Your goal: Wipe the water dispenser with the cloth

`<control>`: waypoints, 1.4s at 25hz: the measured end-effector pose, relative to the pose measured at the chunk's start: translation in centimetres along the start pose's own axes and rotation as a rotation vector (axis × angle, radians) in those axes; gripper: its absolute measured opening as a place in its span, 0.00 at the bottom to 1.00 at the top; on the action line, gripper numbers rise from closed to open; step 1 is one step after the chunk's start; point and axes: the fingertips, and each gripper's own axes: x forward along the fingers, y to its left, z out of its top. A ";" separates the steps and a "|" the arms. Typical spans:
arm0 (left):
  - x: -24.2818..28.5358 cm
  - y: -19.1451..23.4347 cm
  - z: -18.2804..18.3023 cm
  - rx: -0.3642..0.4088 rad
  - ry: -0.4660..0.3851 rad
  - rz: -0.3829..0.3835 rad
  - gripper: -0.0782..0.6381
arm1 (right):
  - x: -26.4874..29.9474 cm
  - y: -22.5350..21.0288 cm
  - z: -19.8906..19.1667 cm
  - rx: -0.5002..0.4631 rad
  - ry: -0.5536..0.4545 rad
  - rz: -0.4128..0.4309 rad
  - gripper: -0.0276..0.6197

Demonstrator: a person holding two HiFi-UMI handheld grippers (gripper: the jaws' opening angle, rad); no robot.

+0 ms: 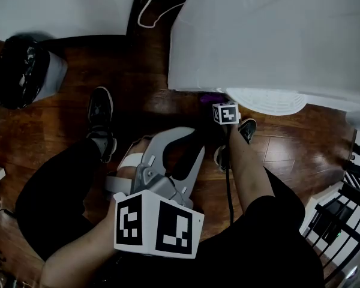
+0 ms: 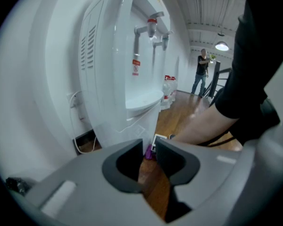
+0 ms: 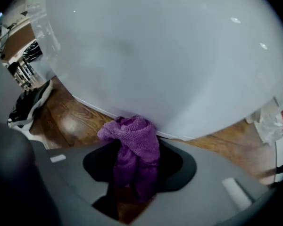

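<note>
Head view, looking steeply down: I hold two tongs. My left gripper point(image 1: 168, 138) sits low over my lap, its marker cube nearest the camera. My right gripper point(image 1: 219, 105) reaches down to the foot of the one white water dispenser point(image 1: 270, 35), where a sliver of the one purple cloth point(image 1: 211, 98) shows. My two shoes point(image 1: 101, 116) rest on the dark wooden floor point(image 1: 144, 71). One bin point(image 1: 24, 71) lined with a black bag stands well apart at the left. One white cord point(image 1: 149, 11) loops behind the dispenser.

Left gripper view: the jaws are closed with only a thin slit between them, and they hold nothing. The dispenser stands ahead with two taps point(image 2: 152, 25) above one drip tray point(image 2: 144, 100). My right arm point(image 2: 203, 126) crosses the right side and blocks part of the floor. One person point(image 2: 201, 72) stands far off.

Right gripper view: the jaws are clamped on the cloth, whose bunched top touches the dispenser's lower edge. The white panel fills most of the frame.
</note>
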 end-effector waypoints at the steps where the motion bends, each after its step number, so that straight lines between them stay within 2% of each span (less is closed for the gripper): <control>1: -0.1 0.1 0.1 0.001 -0.002 -0.002 0.26 | -0.6 -2.3 -0.7 0.016 0.012 -0.042 0.34; 5: -0.2 0.2 0.5 0.002 -0.012 0.002 0.26 | -3.8 -7.7 -2.6 0.180 0.053 -0.185 0.34; 7: -0.2 0.3 0.8 0.010 -0.016 0.004 0.26 | -3.9 -7.6 -3.9 0.265 0.100 -0.194 0.34; 9: -0.1 0.8 1.2 0.018 -0.023 0.012 0.26 | -3.6 -5.4 -1.8 0.237 0.051 -0.153 0.34; 12: -0.3 2.9 2.7 0.006 -0.060 0.049 0.26 | -3.1 1.4 1.7 0.235 -0.022 -0.030 0.34; 17: -1.2 10.1 3.4 -0.045 -0.071 0.220 0.26 | -5.8 12.5 6.5 0.415 -0.085 0.137 0.34; 19: -1.1 12.6 2.9 -0.067 -0.058 0.266 0.26 | -6.3 15.8 7.1 0.445 -0.080 0.194 0.34; 22: -0.7 15.4 3.3 -0.065 -0.065 0.289 0.26 | -6.8 18.1 9.5 0.469 -0.106 0.251 0.34; 24: -0.6 16.7 4.2 -0.051 -0.094 0.301 0.26 | -7.4 17.8 10.5 0.546 -0.143 0.298 0.34; 26: -0.6 17.1 4.5 -0.061 -0.120 0.307 0.26 | -9.1 17.0 9.8 0.619 -0.173 0.347 0.34; 28: -0.9 17.1 4.6 -0.107 -0.134 0.291 0.26 | -11.9 16.3 8.7 0.599 -0.167 0.350 0.34; 31: -3.1 17.0 5.4 -0.226 -0.152 0.230 0.26 | -16.9 16.7 9.4 0.447 -0.136 0.332 0.34; 33: -5.6 17.0 6.4 -0.280 -0.178 0.193 0.26 | -20.5 17.5 12.2 0.381 -0.186 0.357 0.34; 35: -8.4 16.0 7.4 -0.302 -0.204 0.160 0.26 | -24.8 17.9 14.5 0.374 -0.265 0.391 0.34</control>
